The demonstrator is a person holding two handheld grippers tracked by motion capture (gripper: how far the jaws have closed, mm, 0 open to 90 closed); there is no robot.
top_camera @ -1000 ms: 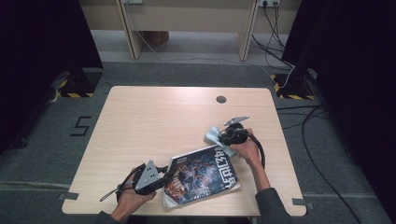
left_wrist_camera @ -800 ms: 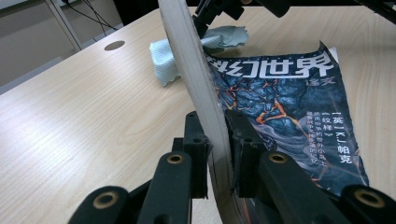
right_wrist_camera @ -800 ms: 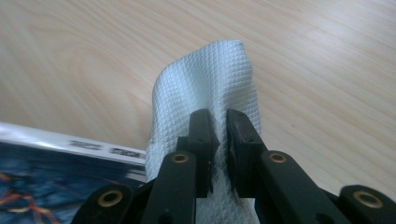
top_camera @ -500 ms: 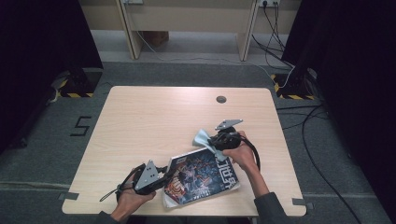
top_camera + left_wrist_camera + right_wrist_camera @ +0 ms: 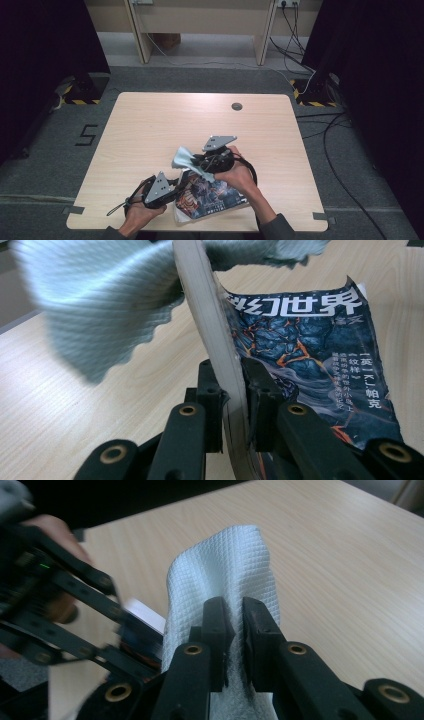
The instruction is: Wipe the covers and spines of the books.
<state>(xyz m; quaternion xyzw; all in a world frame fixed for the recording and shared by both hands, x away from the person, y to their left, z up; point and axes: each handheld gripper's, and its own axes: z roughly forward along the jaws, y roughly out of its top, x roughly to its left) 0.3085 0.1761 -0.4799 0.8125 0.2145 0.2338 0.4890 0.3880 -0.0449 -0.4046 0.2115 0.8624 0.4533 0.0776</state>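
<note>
magazine (image 5: 212, 196): dark illustrated cover, near bench edge, spine edge lifted | cloth (image 5: 186, 159): pale waffle-weave, bunched, raised above magazine's far corner

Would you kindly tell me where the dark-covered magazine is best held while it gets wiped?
Grip the dark-covered magazine at its near-left edge, coming in low from the person's side, as the left gripper does: that thin edge fits between the jaws and leaves the cover free for the pale waffle-textured cloth in the right gripper.

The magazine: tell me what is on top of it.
The right gripper holds a pale cloth over the magazine's far corner, while the left gripper clamps its edge. Whether the cloth touches the cover cannot be seen.
</note>
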